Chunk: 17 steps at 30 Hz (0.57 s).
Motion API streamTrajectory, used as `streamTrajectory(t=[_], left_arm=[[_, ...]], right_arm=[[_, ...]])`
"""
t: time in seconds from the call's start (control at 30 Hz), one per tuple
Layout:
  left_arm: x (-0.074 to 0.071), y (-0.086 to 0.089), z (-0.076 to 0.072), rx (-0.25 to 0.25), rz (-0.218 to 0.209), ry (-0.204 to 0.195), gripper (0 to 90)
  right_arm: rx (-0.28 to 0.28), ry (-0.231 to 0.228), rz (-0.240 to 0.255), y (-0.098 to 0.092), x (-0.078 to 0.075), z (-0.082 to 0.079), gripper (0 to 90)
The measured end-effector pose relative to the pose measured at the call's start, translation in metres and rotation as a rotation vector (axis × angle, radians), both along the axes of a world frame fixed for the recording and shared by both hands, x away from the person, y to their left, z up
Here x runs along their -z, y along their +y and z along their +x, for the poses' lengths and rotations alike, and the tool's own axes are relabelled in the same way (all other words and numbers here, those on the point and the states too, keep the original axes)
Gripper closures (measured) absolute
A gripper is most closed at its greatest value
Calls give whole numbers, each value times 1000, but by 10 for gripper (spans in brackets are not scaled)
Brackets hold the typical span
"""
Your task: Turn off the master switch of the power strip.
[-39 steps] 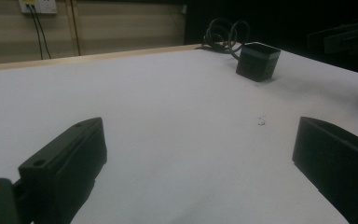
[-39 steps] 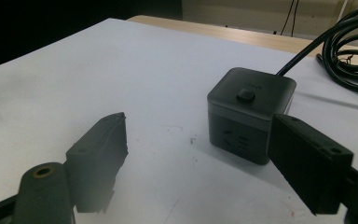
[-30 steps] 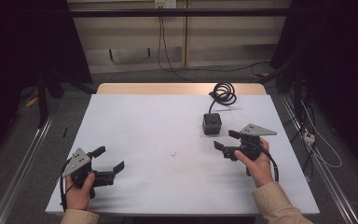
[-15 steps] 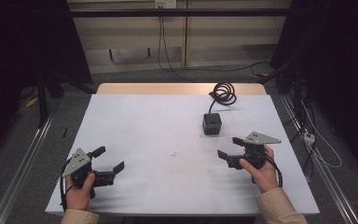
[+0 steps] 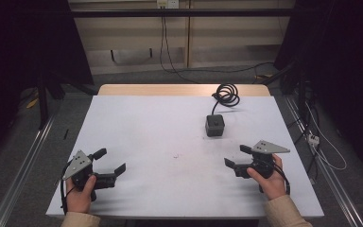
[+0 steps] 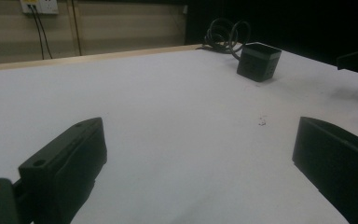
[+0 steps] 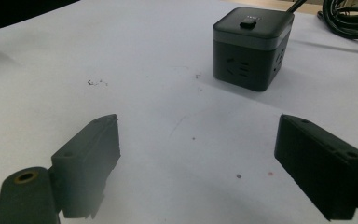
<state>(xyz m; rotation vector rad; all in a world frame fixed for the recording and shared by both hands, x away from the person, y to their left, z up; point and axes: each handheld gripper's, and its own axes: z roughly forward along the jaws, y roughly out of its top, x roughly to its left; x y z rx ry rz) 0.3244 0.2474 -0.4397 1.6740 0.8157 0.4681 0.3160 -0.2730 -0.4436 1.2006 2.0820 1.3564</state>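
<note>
Black power cube point(image 5: 214, 125) is set upper right on the white desk point(image 5: 160, 123); right claw point(image 5: 236, 157), jaws just widened and empty, is aimed there for grasping; left claw point(image 5: 109, 161) is parked apart.

Even overhead light falls on the white table point(image 5: 170, 137), bright against a dim, near-black room. Shadows are soft and short beside the cube point(image 7: 253, 46). In both gripper views the near jaws are blurred and dark; the left gripper view is murkier and slightly grainy.
</note>
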Motion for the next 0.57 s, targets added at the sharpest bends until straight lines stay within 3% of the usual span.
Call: streamTrajectory(t=[0.57], left_arm=[[1, -1, 1, -1, 7, 5, 24]], right_arm=[[5, -3, -14, -6, 6, -17, 127]])
